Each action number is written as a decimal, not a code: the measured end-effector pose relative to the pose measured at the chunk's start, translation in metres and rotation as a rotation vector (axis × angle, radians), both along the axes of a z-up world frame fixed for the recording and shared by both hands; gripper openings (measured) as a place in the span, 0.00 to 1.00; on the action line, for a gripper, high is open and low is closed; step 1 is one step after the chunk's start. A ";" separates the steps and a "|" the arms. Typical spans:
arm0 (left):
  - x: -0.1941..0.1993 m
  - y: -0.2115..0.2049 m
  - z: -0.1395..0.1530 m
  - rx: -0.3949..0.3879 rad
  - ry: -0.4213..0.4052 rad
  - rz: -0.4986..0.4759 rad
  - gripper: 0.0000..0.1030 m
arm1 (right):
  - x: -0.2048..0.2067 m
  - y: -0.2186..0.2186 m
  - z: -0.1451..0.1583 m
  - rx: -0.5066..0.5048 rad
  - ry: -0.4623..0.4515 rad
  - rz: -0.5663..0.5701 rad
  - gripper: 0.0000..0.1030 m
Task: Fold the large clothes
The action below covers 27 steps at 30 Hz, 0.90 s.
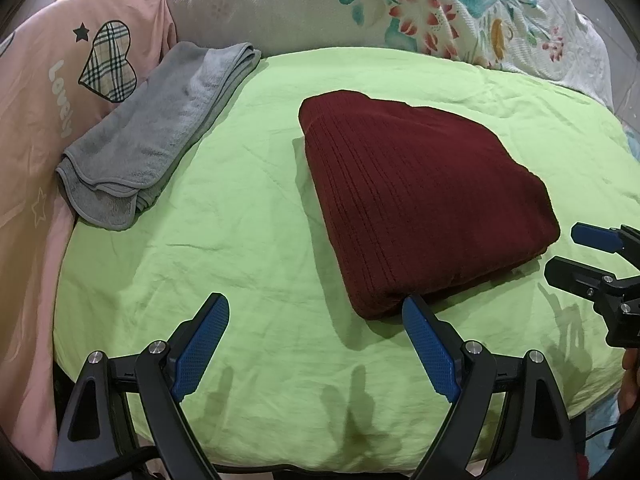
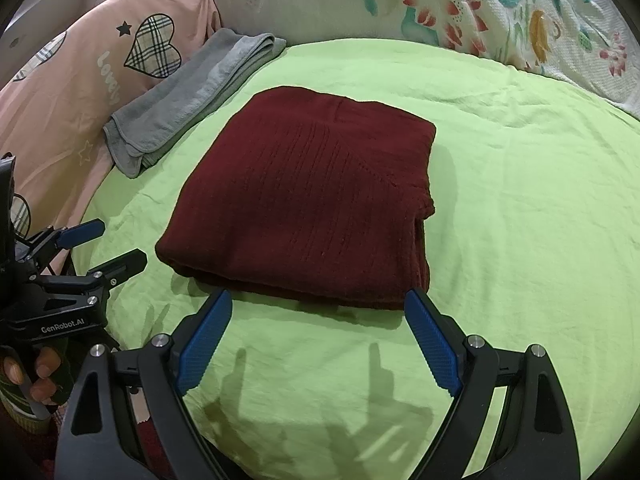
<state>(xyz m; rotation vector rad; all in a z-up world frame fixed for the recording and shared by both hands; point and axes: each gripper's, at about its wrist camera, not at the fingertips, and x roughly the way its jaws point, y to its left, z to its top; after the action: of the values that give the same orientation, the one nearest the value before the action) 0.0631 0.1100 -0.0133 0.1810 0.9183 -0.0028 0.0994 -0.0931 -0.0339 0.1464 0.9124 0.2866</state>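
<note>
Along the left edge a pink quilt (image 1: 36, 92) printed with a plaid heart is lying against the green sheet (image 1: 224, 216), and a grey towel (image 1: 160, 128), folded into a long strip, is resting on the seam between them, running from near left to far right. Right of it, in the middle of the sheet, the dark red sweater (image 2: 308, 196) is sitting as a tidy, thick rectangular packet, with stacked layers showing along its near and right edges; by the look of it, the folding of this piece is finished or very nearly so. The sweater is lying just ahead of both tools, its longer side seeming to run across the scene from left to right, though the fisheye makes that hard to be sure of. The left gripper (image 1: 316, 340) is hovering low over the sheet with its jaws spread wide and nothing between them, and its right finger is showing right at the sweater's near corner, so the packet is lying ahead and to its right. The right gripper (image 2: 318, 336) is likewise spread wide and empty, squared up to the near edge with the packet centred ahead of it; it looks the better placed of the two for any next grasp or press. Behind everything, at the far right, a white floral blanket (image 2: 500, 8) is bunching up against the sheet.
</note>
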 end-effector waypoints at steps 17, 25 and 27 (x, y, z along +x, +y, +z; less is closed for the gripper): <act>-0.001 -0.001 0.002 -0.004 0.001 -0.004 0.86 | -0.001 -0.001 0.003 0.002 -0.004 -0.001 0.86; -0.002 -0.003 0.003 -0.002 0.000 -0.003 0.86 | -0.001 0.000 0.003 0.003 -0.004 -0.001 0.86; -0.002 -0.003 0.003 -0.002 0.000 -0.002 0.86 | -0.001 0.000 0.003 0.002 -0.004 -0.003 0.86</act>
<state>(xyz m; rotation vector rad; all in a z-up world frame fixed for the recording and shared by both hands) 0.0607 0.1069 -0.0102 0.1800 0.9185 -0.0058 0.0982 -0.0933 -0.0306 0.1489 0.9081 0.2854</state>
